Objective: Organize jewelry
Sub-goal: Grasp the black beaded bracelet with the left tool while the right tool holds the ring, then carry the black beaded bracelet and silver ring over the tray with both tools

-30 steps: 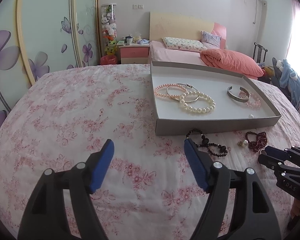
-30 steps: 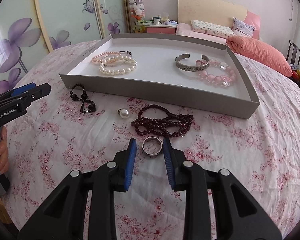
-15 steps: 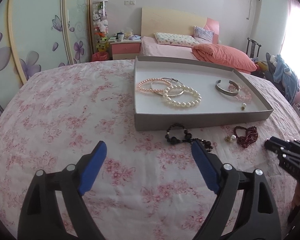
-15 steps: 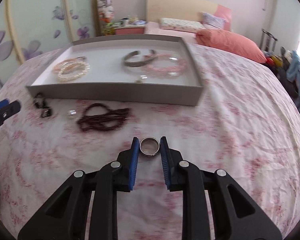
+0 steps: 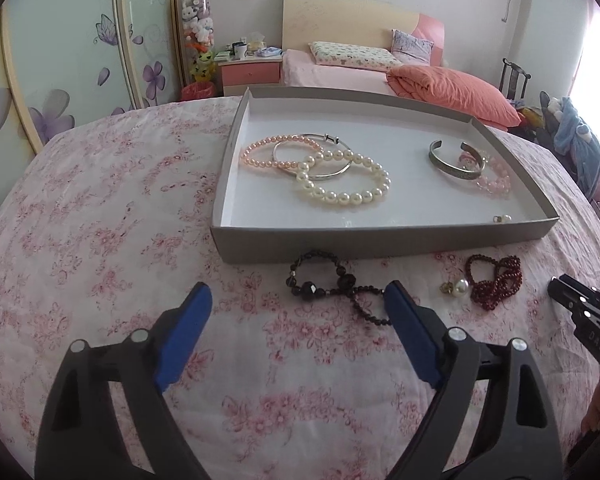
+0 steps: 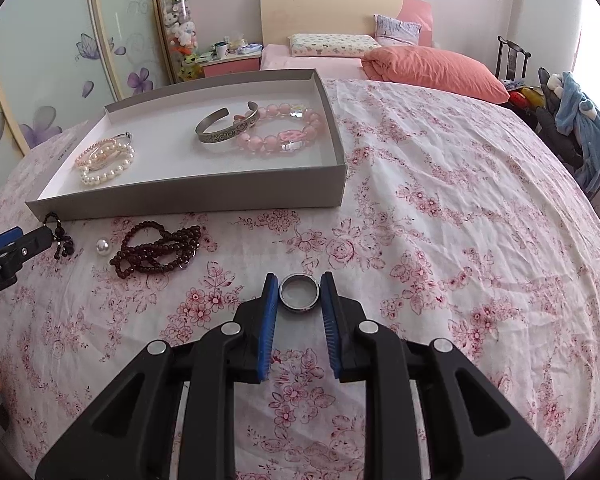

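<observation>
R gripper (image 6: 299,292) now lifted w/ ring (image 6: 299,293) pinched, we carry it twd tray (image 6: 188,200) | L gripper (image 5: 298,312) closing a bit, wide, empty, nearer black bracelet (image 5: 332,284) | both mid-sort

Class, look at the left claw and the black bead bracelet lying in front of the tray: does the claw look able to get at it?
Probably yes. The left claw is wide open, closing slightly, nothing in it, and the black bead bracelet lies on bare cloth just ahead, outside the tray.
</observation>
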